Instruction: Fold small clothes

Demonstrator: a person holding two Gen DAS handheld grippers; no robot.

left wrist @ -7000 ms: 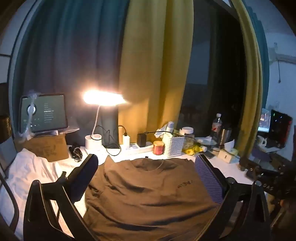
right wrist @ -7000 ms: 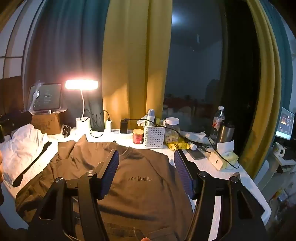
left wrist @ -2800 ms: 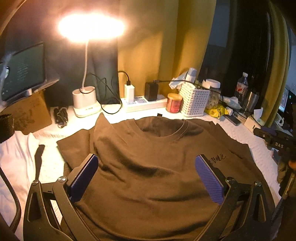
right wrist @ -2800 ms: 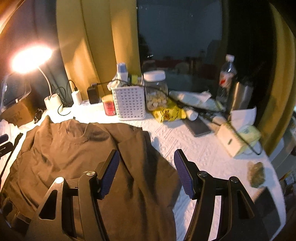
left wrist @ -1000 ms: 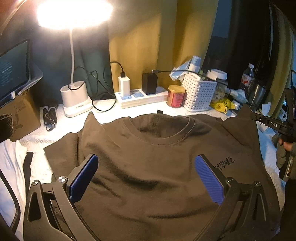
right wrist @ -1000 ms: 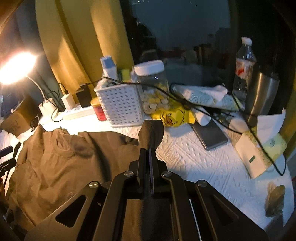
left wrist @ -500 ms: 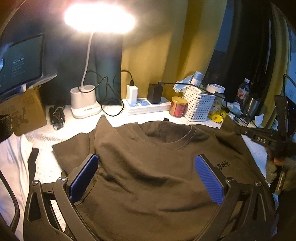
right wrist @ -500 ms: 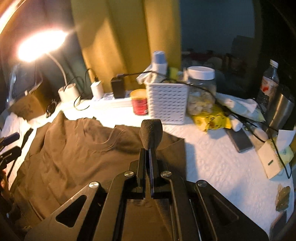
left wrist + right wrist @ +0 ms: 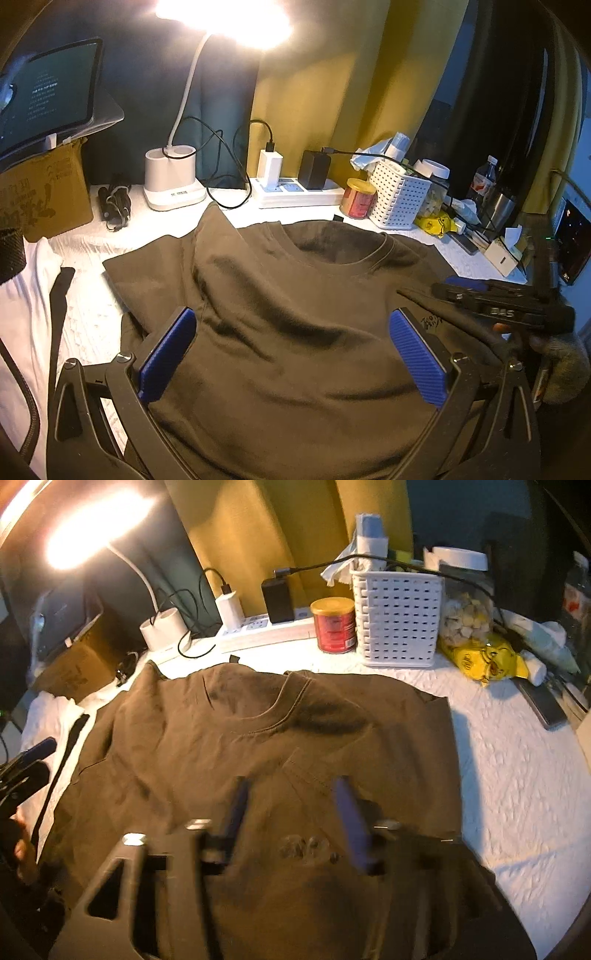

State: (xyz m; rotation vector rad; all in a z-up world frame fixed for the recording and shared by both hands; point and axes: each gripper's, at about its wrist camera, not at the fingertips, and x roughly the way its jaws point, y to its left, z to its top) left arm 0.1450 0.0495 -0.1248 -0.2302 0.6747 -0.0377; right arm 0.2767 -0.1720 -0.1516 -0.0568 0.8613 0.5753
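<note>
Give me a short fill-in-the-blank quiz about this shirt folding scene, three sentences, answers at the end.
1. The brown T-shirt lies on a ___ textured tablecloth.
2. The red can stands directly beside the white ___.
3. The right sleeve is folded in over the shirt, and the right gripper above it has its jaws ___.

Missing words: white; basket; open

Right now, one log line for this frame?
stage: right sleeve folded in | shirt: brown, flat on table | left gripper: open, over shirt | right gripper: open, blurred, over fold
</note>
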